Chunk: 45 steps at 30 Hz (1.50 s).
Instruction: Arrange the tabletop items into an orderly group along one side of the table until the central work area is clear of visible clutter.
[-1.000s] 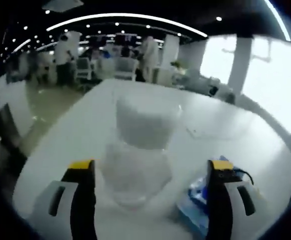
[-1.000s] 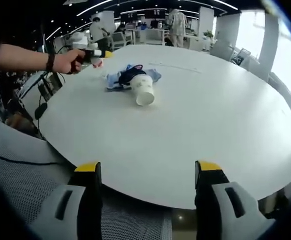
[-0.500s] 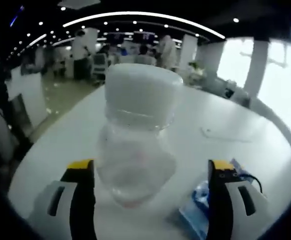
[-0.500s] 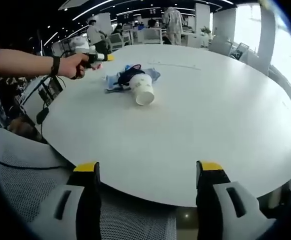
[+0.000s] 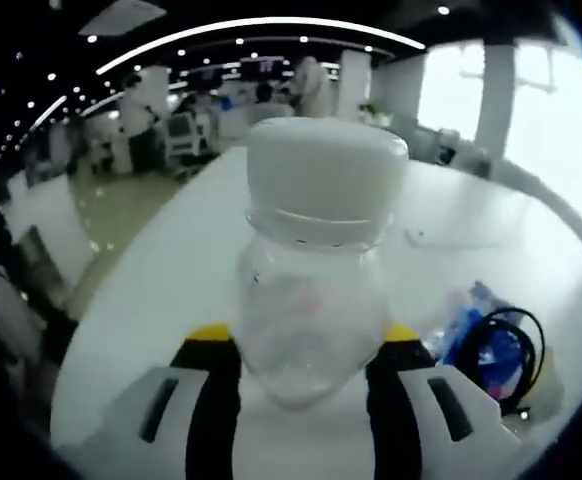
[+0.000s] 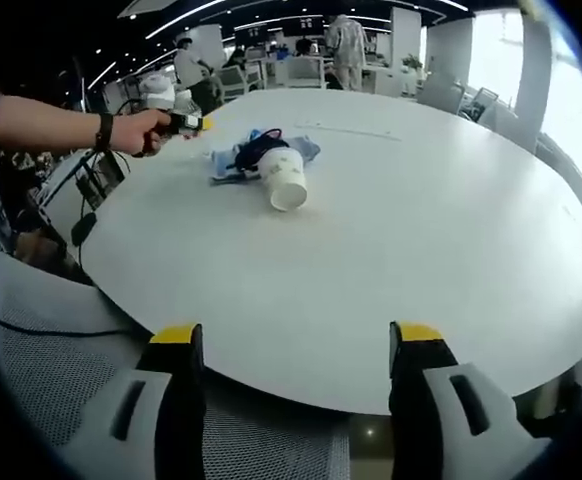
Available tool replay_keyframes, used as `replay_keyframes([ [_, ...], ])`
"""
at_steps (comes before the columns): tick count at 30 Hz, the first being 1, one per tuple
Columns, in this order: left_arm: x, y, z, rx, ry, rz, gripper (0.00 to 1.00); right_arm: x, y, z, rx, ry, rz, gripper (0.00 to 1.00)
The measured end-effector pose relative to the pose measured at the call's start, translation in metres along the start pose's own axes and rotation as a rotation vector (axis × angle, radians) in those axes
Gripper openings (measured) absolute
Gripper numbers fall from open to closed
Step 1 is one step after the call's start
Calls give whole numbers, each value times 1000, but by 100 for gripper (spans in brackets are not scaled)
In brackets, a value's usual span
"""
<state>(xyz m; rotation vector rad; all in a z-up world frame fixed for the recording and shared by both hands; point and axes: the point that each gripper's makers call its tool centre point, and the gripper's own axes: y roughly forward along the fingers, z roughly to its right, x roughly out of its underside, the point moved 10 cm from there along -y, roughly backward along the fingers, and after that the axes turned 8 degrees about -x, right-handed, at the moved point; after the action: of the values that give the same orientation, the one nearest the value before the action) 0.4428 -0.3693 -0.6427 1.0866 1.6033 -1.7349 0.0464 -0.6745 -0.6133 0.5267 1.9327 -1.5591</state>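
Between our left gripper's point(image 5: 304, 345) jaws, closed against its sides, stands a clear bottle point(image 5: 314, 300) with a white cap, above the white tabletop point(image 5: 161, 280); blue packaging point(image 5: 476, 340) lies beside it. From the right gripper view, our right gripper point(image 6: 293, 345) gapes wide and empty at the tabletop's near edge, a tipped paper cup point(image 6: 285, 179) farther off.

Cup point(image 6: 287, 178) on table point(image 6: 421, 230), against pouch point(image 6: 233, 157).

Open office, curved ceiling light strips point(image 5: 271, 25), bright windows point(image 6: 571, 75), chairs point(image 6: 233, 78)

Bottle point(image 5: 311, 300) base hidden btwn tongs; bg blurred.
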Motion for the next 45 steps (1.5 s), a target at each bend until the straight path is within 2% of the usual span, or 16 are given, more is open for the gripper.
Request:
replay_keyframes([
  [2, -1, 1, -2, 44, 34, -1, 46, 0, -1, 0, 1, 2, 1, 75],
  [3, -1, 1, -4, 89, 95, -3, 46, 0, -1, 1, 2, 4, 4, 75],
  [10, -4, 8, -12, 307, 305, -4, 46, 0, 0, -1, -4, -14, -3, 75],
  [14, -5, 9, -15, 294, 390, -12, 46, 0, 0, -1, -6, -16, -5, 75],
  [22, -4, 11, -14, 289, 363, -14, 46, 0, 0, -1, -4, -15, -5, 75],
  [24, -3, 10, -15, 264, 369, -36, 51, 0, 0, -1, -4, -15, -5, 75],
  [26, 1, 10, -13, 262, 312, -55, 81, 0, 0, -1, -4, -15, -5, 75],
  [27, 2, 10, -10, 278, 232, -60, 92, 0, 0, -1, -4, -14, -5, 75],
  [28, 3, 9, -9, 284, 213, -60, 96, 0, 0, -1, -4, -14, -5, 75],
  [29, 3, 8, -8, 285, 181, -52, 93, 0, 1, -1, -4, -13, -5, 74],
  [31, 4, 7, -8, 218, 122, -38, 88, 0, 1, -1, -4, -12, -6, 74],
  [32, 5, 7, -8, 205, 109, -38, 89, 0, 1, -1, -4, -12, -7, 74],
  [34, 6, 6, -9, 127, -13, -20, 89, 0, 1, -1, -5, -13, -7, 74],
  [37, 10, 5, -12, 24, -142, -18, 95, 1, 1, -1, -6, -14, -10, 74],
  [40, 13, 1, -3, 6, -157, 1, 90, 0, 1, -1, -4, -13, -8, 74],
  [45, 12, 0, 5, -48, -151, 27, 64, 1, 1, -1, -8, -12, -13, 74],
])
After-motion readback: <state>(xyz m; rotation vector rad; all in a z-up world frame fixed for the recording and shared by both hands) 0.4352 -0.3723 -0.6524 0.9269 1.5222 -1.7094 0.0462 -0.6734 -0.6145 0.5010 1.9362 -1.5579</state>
